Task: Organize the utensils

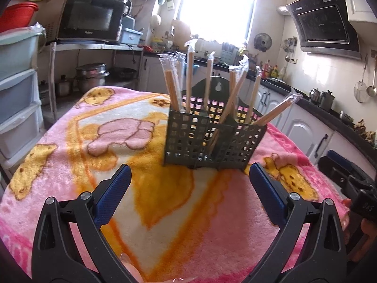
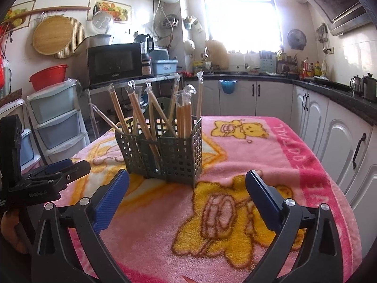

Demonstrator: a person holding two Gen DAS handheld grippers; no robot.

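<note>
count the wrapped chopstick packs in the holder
7 packs, all standing in the grey holder: two left, three centre, two right, outermost leaning out. Overlap may hide more.

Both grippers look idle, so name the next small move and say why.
Probably ease both back: left gripper and right gripper are open and empty, every wrapped chopstick in view already stands in the holder, and none lie on the blanket.

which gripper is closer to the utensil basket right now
Hard to call; roughly equal. The left gripper and right gripper both hover open over the blanket, each just short of the utensil basket, touching nothing. The left sits toward its left, the right toward its right.
</note>
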